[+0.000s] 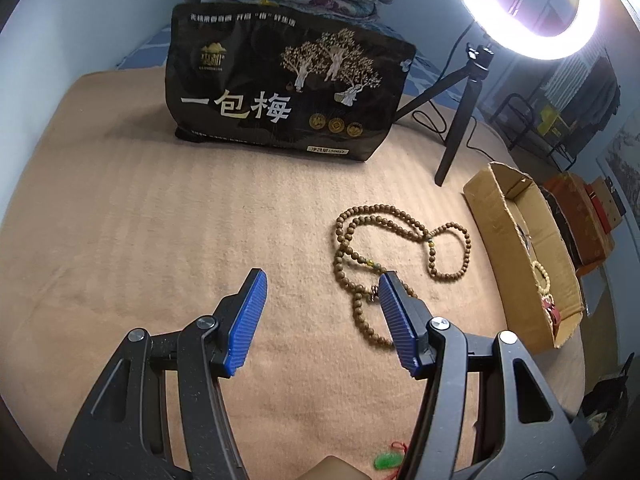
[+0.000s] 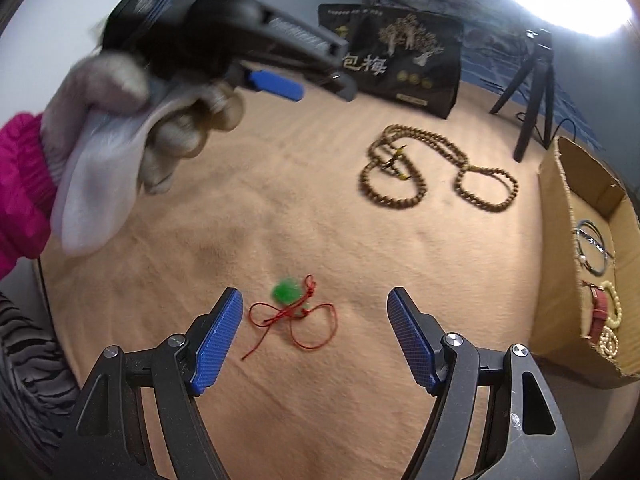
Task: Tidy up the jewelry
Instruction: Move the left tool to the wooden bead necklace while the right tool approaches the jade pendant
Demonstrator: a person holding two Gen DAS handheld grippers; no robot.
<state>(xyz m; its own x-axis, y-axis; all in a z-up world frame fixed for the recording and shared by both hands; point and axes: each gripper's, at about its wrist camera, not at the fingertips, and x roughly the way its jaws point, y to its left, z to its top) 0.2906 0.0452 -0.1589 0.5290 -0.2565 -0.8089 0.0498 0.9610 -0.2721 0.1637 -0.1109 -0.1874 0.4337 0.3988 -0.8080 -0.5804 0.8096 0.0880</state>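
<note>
Over at the upper left of the right wrist view, a gloved hand is holding the left gripper in the air, its jaws spread wide and gripping nothing. Lower in that frame, the right gripper is hovering with jaws wide apart and empty around a green pendant on red cord lying on the tan blanket. Further right, a brown bead necklace is lying coiled, and at the far right edge a cardboard box is holding bracelets.
</note>
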